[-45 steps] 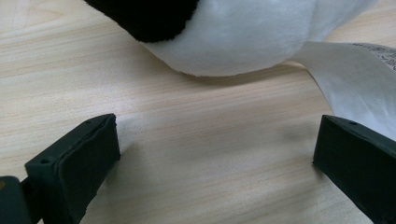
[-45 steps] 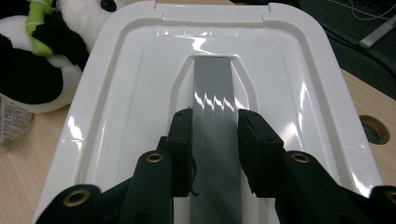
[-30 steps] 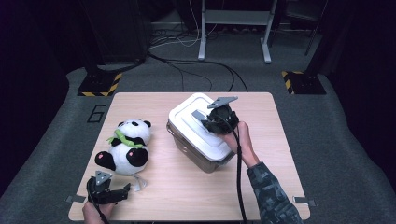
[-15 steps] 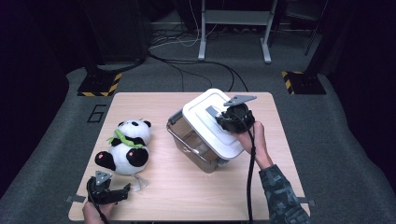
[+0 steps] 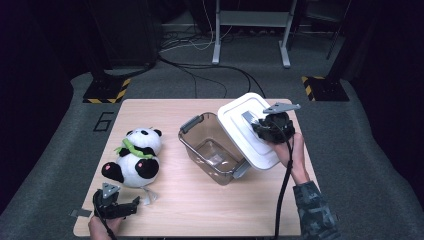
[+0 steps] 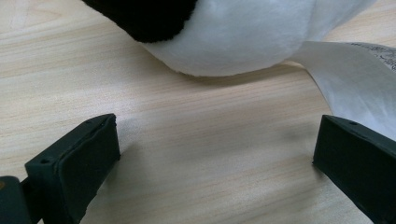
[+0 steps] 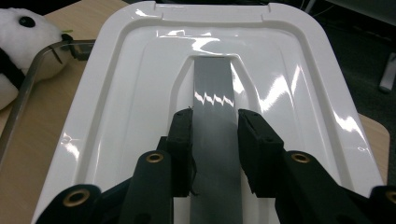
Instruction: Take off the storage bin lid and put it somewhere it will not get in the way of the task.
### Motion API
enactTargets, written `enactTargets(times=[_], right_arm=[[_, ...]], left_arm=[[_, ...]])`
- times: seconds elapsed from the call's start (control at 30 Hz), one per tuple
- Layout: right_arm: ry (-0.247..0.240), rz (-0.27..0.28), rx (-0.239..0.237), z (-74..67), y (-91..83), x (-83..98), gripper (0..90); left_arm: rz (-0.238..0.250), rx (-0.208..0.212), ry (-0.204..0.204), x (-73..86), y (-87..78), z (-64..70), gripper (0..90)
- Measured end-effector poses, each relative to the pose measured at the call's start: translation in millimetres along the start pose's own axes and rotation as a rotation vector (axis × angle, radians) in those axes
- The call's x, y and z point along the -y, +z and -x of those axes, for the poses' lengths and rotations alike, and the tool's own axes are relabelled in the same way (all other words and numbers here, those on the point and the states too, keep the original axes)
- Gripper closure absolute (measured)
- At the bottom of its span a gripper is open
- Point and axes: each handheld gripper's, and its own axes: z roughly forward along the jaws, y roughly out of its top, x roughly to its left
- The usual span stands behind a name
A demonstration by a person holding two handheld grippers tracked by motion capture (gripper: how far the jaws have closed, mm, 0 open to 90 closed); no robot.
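Light wood desk (image 5: 200,200) on grey carpet w/ a "6" marked at left. Near edge: left gripper (image 5: 134,204) resting on desk, jaws wide apart, nothing btwn; panda plush (image 5: 135,157) just beyond, its paper tag (image 6: 355,74) by one jaw. Mid-desk: clear bin (image 5: 212,147), open, looks empty. Right gripper (image 7: 214,135) clamped on grey handle (image 7: 214,93) of white lid (image 5: 247,130), held tilted over bin's right side. Far room dark: cables, hazard-striped feet, metal frame legs, tops cut off.
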Motion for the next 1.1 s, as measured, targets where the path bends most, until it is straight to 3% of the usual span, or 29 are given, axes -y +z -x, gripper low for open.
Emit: enactTargets(times=[0.6, 1.1], right_arm=[[0.12, 0.003, 0.124, 44.7, -26.8, 44.9, 66.5], [0.211, -0.047, 0.178, 62.6, -16.1, 87.2, 66.5]], left_arm=[[0.004, 0.002, 0.003, 0.0, 0.3, 0.2, 0.0], [-0.002, 0.007, 0.005, -0.1, 0.0, 0.0, 0.0]])
